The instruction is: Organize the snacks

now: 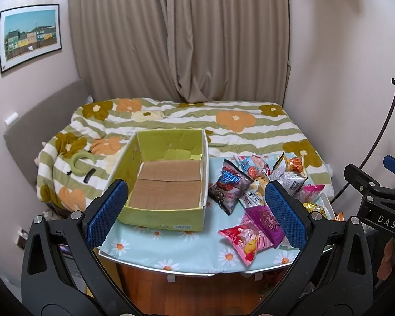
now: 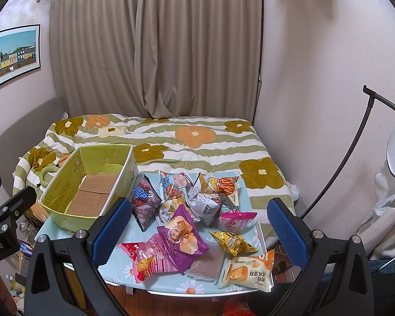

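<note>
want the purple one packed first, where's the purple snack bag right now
In the right wrist view the purple snack bag lies near the table's front edge, partly overlapping the pink strawberry packet on its left, with the gold packet to its right.

Soft, even daylight fills the room, filtering through the closed curtain [image 1: 179, 39], so shadows stay faint. Both views are sharp in the middle. The fisheye bends the walls and the framed picture [image 1: 30, 36] outward, and black corners ring each view. Shiny snack packets [image 2: 234, 242] catch small glints.
</note>
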A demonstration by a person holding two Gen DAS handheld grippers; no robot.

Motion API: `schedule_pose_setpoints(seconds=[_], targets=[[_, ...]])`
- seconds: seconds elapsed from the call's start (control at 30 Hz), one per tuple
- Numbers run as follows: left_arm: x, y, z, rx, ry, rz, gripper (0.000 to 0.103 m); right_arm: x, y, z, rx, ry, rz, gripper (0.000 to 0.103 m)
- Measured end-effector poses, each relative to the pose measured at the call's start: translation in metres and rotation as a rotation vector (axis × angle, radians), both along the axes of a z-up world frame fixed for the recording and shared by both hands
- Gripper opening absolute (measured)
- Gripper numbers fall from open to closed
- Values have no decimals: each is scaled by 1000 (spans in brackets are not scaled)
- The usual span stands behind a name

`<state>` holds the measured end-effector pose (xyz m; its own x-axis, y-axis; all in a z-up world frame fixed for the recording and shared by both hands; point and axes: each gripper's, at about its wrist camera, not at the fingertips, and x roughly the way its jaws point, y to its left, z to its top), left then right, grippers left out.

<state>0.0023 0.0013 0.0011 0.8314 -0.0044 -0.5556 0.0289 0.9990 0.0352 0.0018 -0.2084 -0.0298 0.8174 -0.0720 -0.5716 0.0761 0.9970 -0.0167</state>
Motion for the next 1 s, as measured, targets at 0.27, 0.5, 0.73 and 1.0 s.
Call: schedule_pose_setpoints(seconds=[0.27, 0.5, 0.73, 1.0], targets=[[0, -1, -1, 2, 0, 0, 103, 0, 0, 1, 0, -1, 0, 103], [0, -1, -1, 3, 1, 0, 103, 0, -1, 1, 1, -1, 0, 103], [1, -1, -1, 4, 1, 0, 103, 0, -1, 1, 1, -1, -1, 103], [0, -3, -3, 3, 2, -5, 103, -1, -2, 1, 2, 0, 0, 103]])
